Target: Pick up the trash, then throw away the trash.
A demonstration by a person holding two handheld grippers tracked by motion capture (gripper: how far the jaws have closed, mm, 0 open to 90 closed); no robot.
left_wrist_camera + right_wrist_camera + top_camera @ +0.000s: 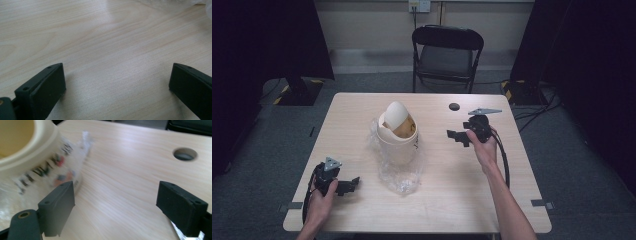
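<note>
On the table point(452, 190), both the left gripper point(348, 186) and right gripper point(458, 135) flank the bin point(397, 135), fingers spread wide and empty.

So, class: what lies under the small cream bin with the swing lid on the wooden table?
A crumpled clear plastic bag lies under the cream swing-lid bin, spreading toward the table's near edge. The part beneath the bin's base is covered, so its extent there can't be seen.

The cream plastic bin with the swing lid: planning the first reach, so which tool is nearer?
Right. The right tool sits beside the cream plastic bin; the left tool is farther, near the table's front-left.
</note>
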